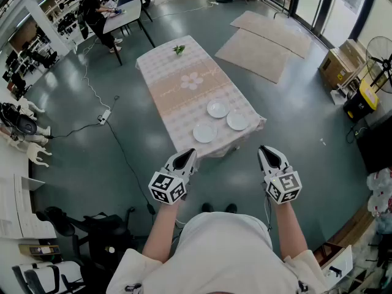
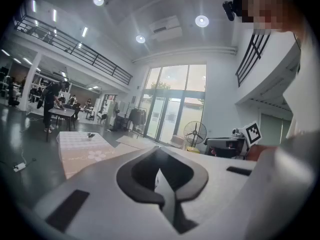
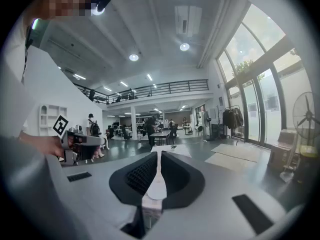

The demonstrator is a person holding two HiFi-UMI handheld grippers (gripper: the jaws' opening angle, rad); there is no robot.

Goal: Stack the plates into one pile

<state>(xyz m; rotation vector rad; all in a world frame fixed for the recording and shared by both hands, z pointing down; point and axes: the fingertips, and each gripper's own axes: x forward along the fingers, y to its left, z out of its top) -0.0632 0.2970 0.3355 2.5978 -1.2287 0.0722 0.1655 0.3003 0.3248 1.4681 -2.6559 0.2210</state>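
1. One person in a white shirt (image 1: 226,250), seen from above, standing on the grey floor with both forearms held forward
2. One left gripper (image 1: 187,154), white, with a marker cube (image 1: 168,187) at its rear; jaws pressed together with nothing between them; held in the air short of the near end of the surface
3. One right gripper (image 1: 267,150), white, with its own marker cube at the rear; jaws drawn almost fully together and empty; level with the left gripper and well apart from it
4. One long surface (image 1: 174,97) under a pale checked cloth, running away from the person on the floor
5. Three white plates on the near end of the surface, each lying flat on the cloth, none on another: nearest plate (image 1: 204,132) towards the near edge; right plate (image 1: 237,120) by the right edge; farthest plate (image 1: 217,108) just beside the right plate
6. One white flower motif (image 1: 191,81) on the cloth at mid-length; one small green plant (image 1: 179,49) at the far end
7. Two beige rugs (image 1: 254,54) on the floor to the right of the surface; one cardboard box (image 1: 335,66) beyond them
8. One second person (image 1: 95,11) at a dark table, far left
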